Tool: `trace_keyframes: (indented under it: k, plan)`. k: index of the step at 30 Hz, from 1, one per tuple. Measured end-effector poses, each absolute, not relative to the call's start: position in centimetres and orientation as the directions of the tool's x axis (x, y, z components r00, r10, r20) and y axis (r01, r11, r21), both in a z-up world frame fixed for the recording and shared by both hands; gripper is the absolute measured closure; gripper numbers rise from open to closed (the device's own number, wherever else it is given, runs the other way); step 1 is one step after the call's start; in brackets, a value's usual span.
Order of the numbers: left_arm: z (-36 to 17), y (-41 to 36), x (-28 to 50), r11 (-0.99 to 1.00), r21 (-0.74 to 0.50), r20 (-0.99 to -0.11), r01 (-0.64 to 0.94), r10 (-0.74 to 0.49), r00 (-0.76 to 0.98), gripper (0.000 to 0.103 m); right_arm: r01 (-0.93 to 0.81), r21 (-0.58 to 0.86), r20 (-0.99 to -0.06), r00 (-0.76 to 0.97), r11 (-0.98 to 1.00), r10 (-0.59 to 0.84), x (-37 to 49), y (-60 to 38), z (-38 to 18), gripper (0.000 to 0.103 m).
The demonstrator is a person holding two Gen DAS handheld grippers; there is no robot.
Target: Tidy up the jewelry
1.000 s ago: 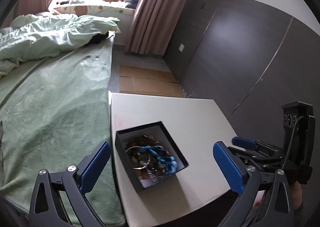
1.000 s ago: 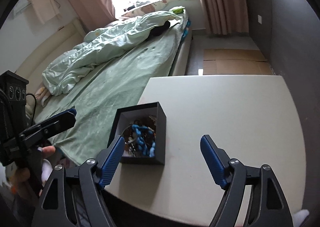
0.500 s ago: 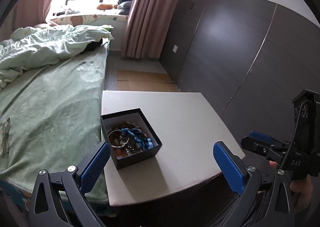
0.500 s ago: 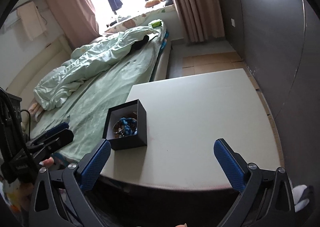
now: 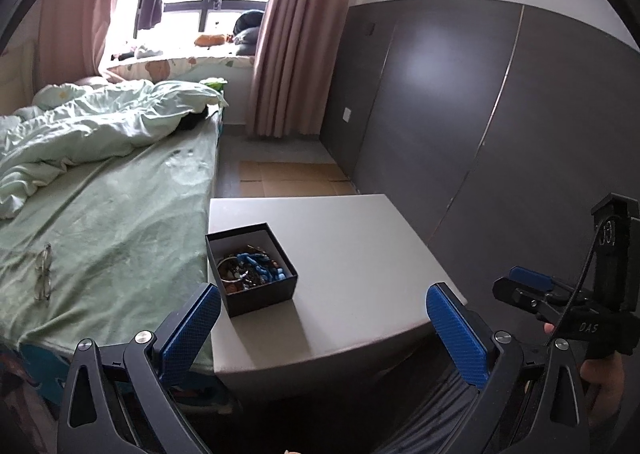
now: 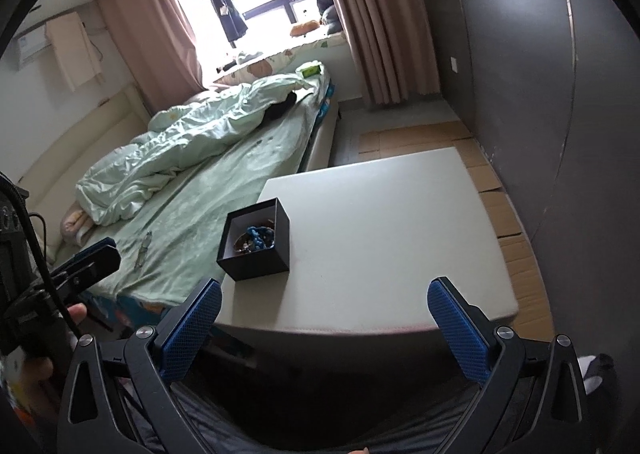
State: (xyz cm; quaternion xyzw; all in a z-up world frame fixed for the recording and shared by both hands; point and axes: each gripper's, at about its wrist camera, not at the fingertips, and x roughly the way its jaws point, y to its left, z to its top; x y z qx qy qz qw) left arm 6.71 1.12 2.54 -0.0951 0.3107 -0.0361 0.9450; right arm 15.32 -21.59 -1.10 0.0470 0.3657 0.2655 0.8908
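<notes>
Bedroom daylight falls across a green-sheeted bed (image 5: 104,222) and a pale desk (image 5: 352,254) set against its side. On the desk, near the edge at 9 o'clock, stands an open black box (image 5: 256,294) holding a tangle of jewelry (image 5: 250,268): blue beads, a ring-like bangle, darker pieces I cannot separate. No piece lies loose on the desk. The left claw (image 5: 320,322) is released, jaws spread wide, with the box toward 11 o'clock ahead of it. The right claw (image 6: 324,318) is likewise released and empty, held off the near desk edge. With everything heaped in the box, this fits either sorting about to start or pieces gathered back in, so no single move is settled. A pair of glasses (image 5: 43,274) lies on the bed.
</notes>
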Motion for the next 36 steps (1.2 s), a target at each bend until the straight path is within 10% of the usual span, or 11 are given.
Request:
trace_keyframes:
  k: [36]
  plan:
    - [5.1, -1.8, 1.7, 0.992, -0.121, -0.551, 0.026, -0.089, 0.83, 0.0, -0.464, 0.246, -0.556, 0.651, 0.851, 0.516, 10.2, -24.5, 2.4, 0.0]
